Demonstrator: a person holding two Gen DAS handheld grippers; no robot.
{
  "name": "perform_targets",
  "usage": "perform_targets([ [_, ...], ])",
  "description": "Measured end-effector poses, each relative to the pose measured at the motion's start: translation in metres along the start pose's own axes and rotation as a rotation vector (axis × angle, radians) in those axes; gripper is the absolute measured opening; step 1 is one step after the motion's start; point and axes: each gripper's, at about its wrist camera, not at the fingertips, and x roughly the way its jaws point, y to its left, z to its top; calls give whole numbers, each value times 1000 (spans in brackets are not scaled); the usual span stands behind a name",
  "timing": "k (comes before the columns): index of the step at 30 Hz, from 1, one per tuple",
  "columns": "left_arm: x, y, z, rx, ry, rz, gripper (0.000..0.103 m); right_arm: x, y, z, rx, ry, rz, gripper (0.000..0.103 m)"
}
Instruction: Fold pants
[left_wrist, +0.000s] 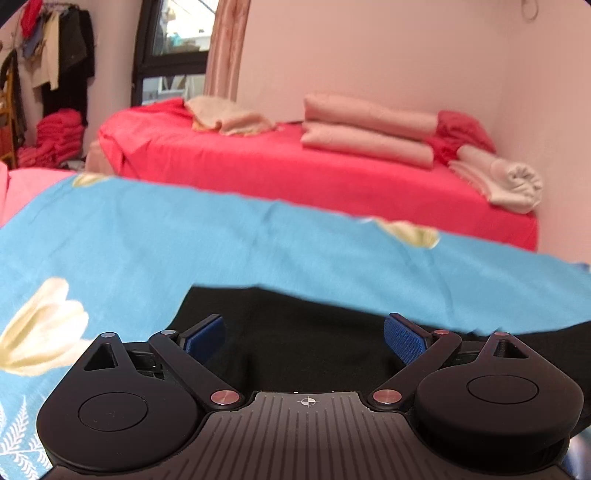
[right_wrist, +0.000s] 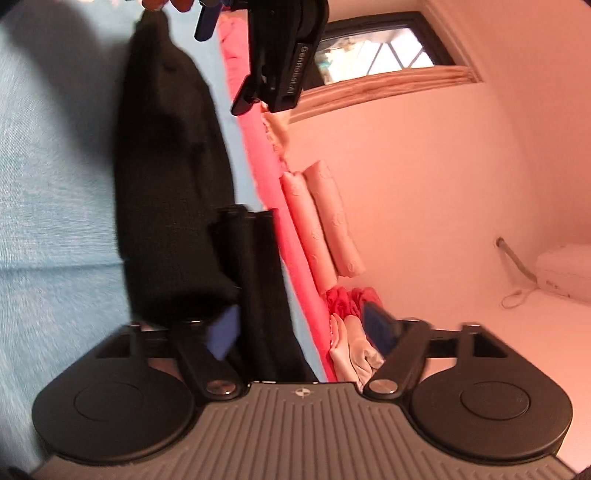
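Right now your left gripper (left_wrist: 304, 338) sits low in the centre of the left wrist view, tilted a little downward, its blue ribbed pads (left_wrist: 404, 338) spread wide with nothing pinched between them. Directly ahead of those pads lie the black fabric pants (left_wrist: 295, 328), spread on the light blue bedsheet printed with cream flowers (left_wrist: 184, 240), which fills the middle band of the frame. Beyond it, across the upper half, you see the red-covered bed (left_wrist: 277, 166) with rolled pink blankets (left_wrist: 369, 129) against the wall.

Your right gripper (right_wrist: 299, 332) is rolled onto its side, so the room appears turned: the blue sheet runs down the left of the frame and the red bed forms a slanted strip through the middle. Its jaws stand released and wide; a folded edge of the pants (right_wrist: 173, 184) passes between them near the left pad, but the blur leaves contact uncertain. The dark cloth stretches up toward the top centre, where your left gripper (right_wrist: 284, 55) hangs above its far end.
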Motion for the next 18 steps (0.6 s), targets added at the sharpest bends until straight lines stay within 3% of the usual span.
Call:
perform_targets([
  [5, -2, -60, 8, 111, 7, -79, 103, -17, -11, -4, 60, 20, 1, 87],
  [9, 31, -95, -12, 170, 102, -77, 103, -27, -27, -38, 91, 61, -28, 90],
  [11, 49, -94, -29, 175, 142, -57, 103, -26, -36, -59, 111, 117, -45, 90],
  [13, 50, -84, -40, 145, 96, -71, 103, -23, -48, -82, 151, 177, -76, 90],
  [18, 51, -82, -39, 140, 90, -75, 103, -5, -67, -123, 227, 311, -161, 90],
])
